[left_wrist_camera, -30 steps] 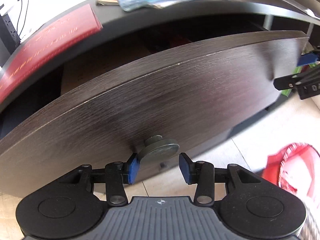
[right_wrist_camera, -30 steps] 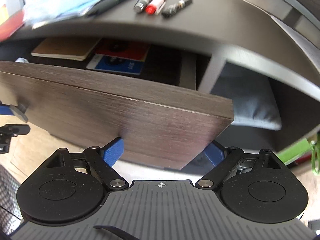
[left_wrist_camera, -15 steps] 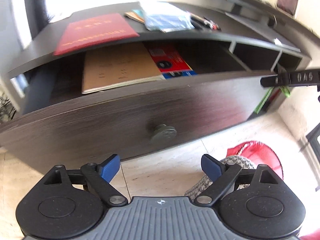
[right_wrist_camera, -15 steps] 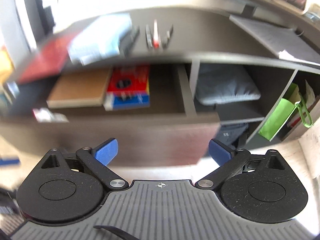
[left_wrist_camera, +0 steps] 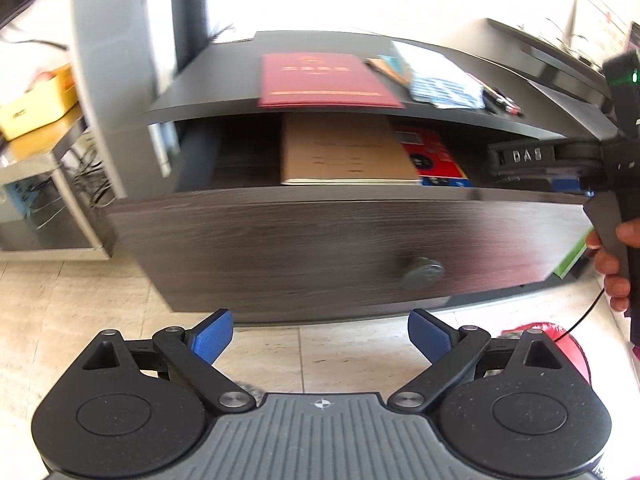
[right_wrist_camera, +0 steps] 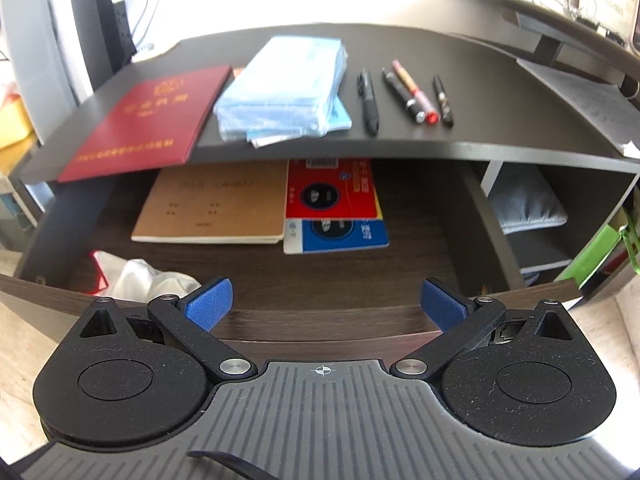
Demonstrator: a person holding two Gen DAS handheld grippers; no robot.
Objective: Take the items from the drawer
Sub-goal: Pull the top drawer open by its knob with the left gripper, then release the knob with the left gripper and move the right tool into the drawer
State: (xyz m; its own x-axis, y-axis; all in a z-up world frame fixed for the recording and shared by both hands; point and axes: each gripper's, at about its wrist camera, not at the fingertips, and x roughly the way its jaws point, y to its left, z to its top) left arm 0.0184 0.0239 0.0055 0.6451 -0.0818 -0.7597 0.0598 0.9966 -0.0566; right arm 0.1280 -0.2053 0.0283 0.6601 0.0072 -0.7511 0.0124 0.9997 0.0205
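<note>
The dark wood drawer (left_wrist_camera: 320, 248) stands pulled out under the desk top, its round knob (left_wrist_camera: 424, 272) facing me. Inside lie a brown notebook (right_wrist_camera: 212, 208), a red booklet (right_wrist_camera: 332, 190) over a blue one (right_wrist_camera: 340, 234), and crumpled white material with a red edge (right_wrist_camera: 148, 276) at the front left. My left gripper (left_wrist_camera: 320, 334) is open, low in front of the drawer, clear of the knob. My right gripper (right_wrist_camera: 326, 306) is open above the drawer's front edge, empty. In the left wrist view the right gripper (left_wrist_camera: 524, 156) hovers over the drawer's right end, held by a hand (left_wrist_camera: 612, 268).
On the desk top (right_wrist_camera: 480, 92) lie a dark red folder (right_wrist_camera: 148, 120), a stack of light blue packets (right_wrist_camera: 288, 88) and several pens (right_wrist_camera: 404, 92). Open shelves at the right hold a grey cushion (right_wrist_camera: 524, 204) and a green bag (right_wrist_camera: 596, 256). Tiled floor (left_wrist_camera: 80, 320) lies below.
My left gripper let go of the knob, opened wide and drew back from the drawer. My right gripper rose from the drawer's right front corner to above the open drawer.
</note>
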